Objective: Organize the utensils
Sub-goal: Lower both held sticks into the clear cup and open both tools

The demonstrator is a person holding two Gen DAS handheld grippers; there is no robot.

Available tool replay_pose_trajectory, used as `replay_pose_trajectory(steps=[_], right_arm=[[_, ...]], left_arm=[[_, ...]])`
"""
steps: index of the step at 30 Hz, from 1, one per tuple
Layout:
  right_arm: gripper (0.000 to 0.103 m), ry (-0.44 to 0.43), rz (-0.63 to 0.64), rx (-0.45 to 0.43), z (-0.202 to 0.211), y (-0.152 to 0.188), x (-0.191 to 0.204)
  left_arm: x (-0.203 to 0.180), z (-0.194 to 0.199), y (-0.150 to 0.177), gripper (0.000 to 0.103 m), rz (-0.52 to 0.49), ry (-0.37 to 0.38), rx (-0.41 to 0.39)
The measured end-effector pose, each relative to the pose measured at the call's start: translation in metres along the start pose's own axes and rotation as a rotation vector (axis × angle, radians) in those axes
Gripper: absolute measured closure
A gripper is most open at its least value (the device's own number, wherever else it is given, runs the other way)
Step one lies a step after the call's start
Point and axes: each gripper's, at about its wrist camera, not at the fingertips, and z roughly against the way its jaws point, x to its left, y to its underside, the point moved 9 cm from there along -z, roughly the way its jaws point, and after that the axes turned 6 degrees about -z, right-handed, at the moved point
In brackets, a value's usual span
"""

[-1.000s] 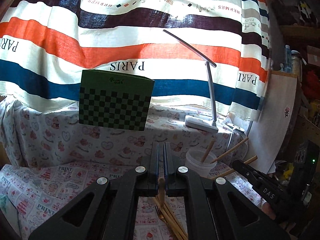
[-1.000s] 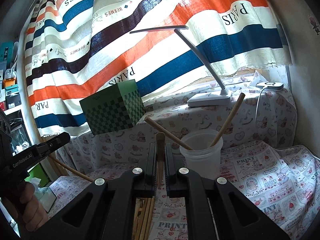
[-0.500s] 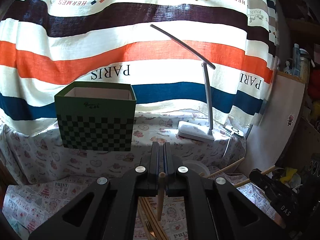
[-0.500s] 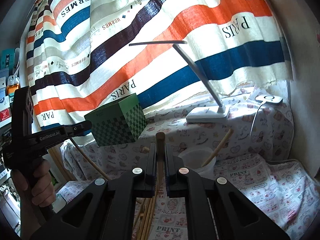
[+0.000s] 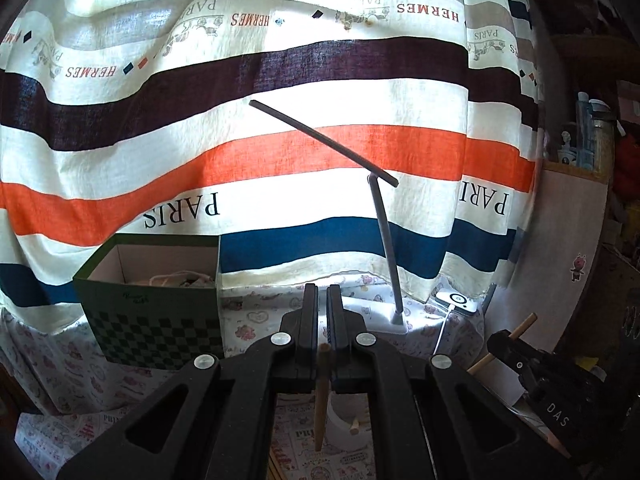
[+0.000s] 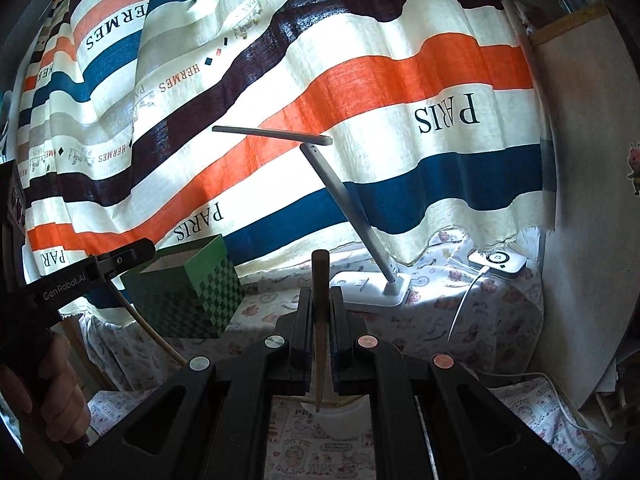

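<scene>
A striped curtain hangs behind a white desk lamp and a green checkered box (open-topped).

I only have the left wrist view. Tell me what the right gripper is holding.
Observer: The right gripper is shut on a wooden chopstick, its blunt end sticking up above the jaws.
Operator: Tell me where its tip points.
Observer: Down toward the white cup under the gripper.
Operator: Report how my left gripper looks from there.
Observer: The left gripper sits at the left edge, held in a hand, with its chopstick slanting down beside the green box.
</scene>
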Motion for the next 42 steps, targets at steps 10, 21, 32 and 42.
replay_pose_trajectory(steps=[10, 21, 32, 42], right_arm=[[0.095, 0.009, 0.036, -0.024, -0.008, -0.02, -0.004], [0.095, -0.024, 0.027, 0.172, -0.069, 0.032, -0.017], [0.095, -0.026, 0.079, 0.284, -0.102, 0.046, -0.018], [0.084, 0.004, 0.069, 0.291, -0.107, 0.039, -0.03]], left_arm=[[-0.009, -0.037, -0.022, 0.1, 0.038, 0.044, -0.054], [-0.017, -0.087, 0.015, 0.1, 0.041, 0.053, -0.014], [-0.039, -0.13, 0.051, 0.1, -0.032, 0.074, 0.172], [-0.005, -0.11, 0.043, 0.065, -0.002, -0.002, 0.127]])
